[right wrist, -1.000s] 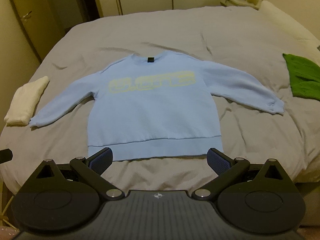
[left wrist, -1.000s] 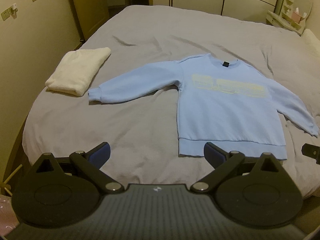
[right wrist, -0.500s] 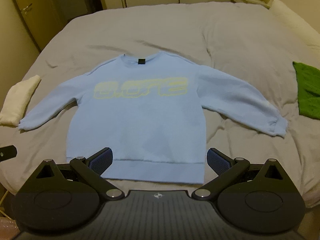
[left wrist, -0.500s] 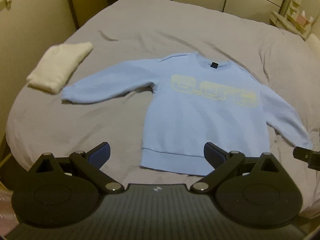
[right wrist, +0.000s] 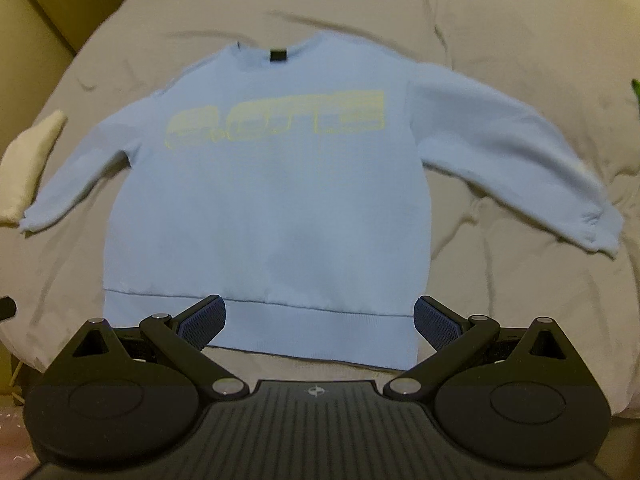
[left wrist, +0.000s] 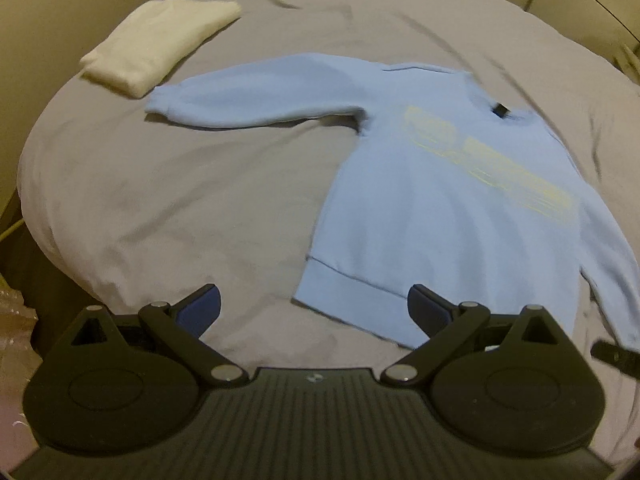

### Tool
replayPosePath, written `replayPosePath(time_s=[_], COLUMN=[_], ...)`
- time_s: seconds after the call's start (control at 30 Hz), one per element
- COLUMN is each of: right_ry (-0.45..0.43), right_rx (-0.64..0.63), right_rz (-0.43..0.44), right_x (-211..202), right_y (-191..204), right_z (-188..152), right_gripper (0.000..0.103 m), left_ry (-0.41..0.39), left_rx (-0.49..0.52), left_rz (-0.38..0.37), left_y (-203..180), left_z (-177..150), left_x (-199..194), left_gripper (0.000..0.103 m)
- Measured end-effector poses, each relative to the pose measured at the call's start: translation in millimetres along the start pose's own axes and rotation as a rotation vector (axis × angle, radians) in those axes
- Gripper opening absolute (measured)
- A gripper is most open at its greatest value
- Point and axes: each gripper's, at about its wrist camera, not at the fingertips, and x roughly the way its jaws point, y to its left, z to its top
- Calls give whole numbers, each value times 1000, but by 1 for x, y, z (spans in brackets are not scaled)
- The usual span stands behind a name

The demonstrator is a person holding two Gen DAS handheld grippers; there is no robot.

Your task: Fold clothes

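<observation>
The left gripper (left wrist: 314, 308) is spread wide with nothing between its 2 fingers, hovering over bare grey bedding (left wrist: 168, 200) just beside the sweatshirt's lower corner. The right gripper (right wrist: 320, 322) is equally spread and empty, its 2 blue pads (right wrist: 202, 322) framing the ribbed hem from above.

The light blue sweatshirt (right wrist: 272, 200) lies flat and face up on the bed, collar at the far end, both sleeves spread outward, yellow lettering (right wrist: 276, 118) across the chest.

The left view shows the whole folded cream garment (left wrist: 160, 42) just beside the cuff of 1 sleeve; the right view catches only its end at the frame edge. Only the right view shows the other sleeve in full, plus a green sliver (right wrist: 635, 90) at the far right. The lettering is blurred in the left view.
</observation>
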Motion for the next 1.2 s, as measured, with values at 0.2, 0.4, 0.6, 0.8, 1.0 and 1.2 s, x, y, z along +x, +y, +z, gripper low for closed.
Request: replayPosePath(time_s=[0.2,0.4,0.6,0.8,1.0,1.2], right_ry=[30,51,62,109,146,191], right_rx=[15,77,133,133,125,111], right_rz=[-24,-70,-105,-166,-201,-225], right_x=[33,73,109,142,163,180], right_y=[4,16,33,51,56,53], right_z=[20,54,90,116,129,129], right_gripper=[103,103,103,103,103,103], left_ry=[3,10,29,18,-24,-93], left_rx=[-38,-72,-115,-287,-493,-705], left_rz=[-27,-46,25,87,121,69], left_y=[13,33,73,140,193,227], left_z=[35,77,121,156,168,176], left_x=[44,98,157,205,236,256], left_gripper=[98,92,72,69,71,61])
